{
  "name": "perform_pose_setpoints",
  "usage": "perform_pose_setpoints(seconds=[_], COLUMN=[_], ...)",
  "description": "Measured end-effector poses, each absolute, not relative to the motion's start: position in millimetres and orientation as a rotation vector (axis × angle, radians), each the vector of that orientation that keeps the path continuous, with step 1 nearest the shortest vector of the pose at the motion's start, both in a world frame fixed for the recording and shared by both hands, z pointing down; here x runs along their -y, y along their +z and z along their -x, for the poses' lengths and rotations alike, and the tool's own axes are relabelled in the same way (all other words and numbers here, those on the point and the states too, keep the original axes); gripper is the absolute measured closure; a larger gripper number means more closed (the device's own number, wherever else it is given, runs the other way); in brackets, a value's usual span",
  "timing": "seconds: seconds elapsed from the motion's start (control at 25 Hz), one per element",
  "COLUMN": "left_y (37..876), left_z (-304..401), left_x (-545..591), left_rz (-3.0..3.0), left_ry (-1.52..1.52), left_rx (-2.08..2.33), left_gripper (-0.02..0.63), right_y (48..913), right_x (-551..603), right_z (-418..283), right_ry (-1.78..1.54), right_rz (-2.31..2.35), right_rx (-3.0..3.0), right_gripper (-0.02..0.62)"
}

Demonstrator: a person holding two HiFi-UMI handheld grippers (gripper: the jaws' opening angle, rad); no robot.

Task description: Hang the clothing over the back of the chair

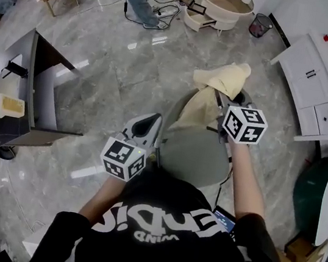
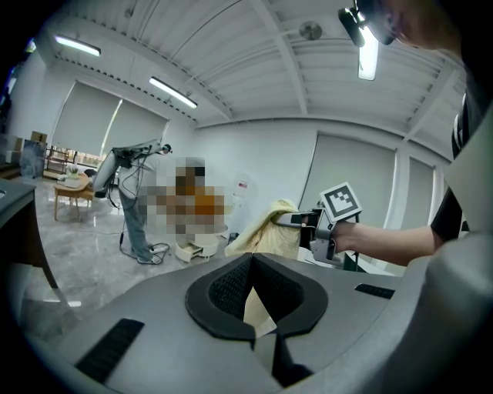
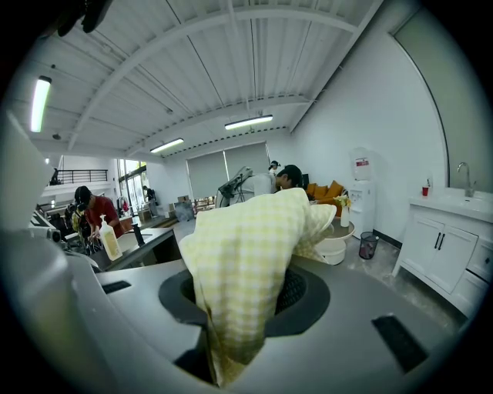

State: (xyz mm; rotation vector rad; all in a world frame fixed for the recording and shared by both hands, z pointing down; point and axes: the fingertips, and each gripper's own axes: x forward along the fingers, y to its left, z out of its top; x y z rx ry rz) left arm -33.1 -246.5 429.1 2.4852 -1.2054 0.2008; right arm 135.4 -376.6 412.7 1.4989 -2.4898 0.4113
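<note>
Right gripper view: right gripper (image 3: pixel 235 312) jaws clamped on yellow checked garment (image 3: pixel 246 246).
Left gripper (image 2: pixel 258 304): jaws pinching a beige corner (apparently the same garment).
Garment position: held above chair (image 1: pixel 194 157).

One left gripper (image 1: pixel 155 123), one right gripper (image 1: pixel 221 100), one yellow garment (image 1: pixel 219 84), one chair (image 1: pixel 194 155), perhaps one bin (image 1: pixel 260 25).

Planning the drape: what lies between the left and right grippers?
Head view: the yellow checked clothing and, below it, the grey chair.
</note>
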Motion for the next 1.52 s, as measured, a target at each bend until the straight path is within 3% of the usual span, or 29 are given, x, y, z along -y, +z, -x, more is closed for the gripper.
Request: perform_pose_setpoints(seconds=[1.52], left_y=[460], left_z=[61], left_x=[265], left_rz=[-2.385], left_ry=[0.276], left_rx=[1.221], left_gripper=[0.591], right_y=[607], right_x=[437], right_z=[-134], right_ry=[0.695], right_rz=[-1.371], right_rx=[2.148], right_gripper=[0.462])
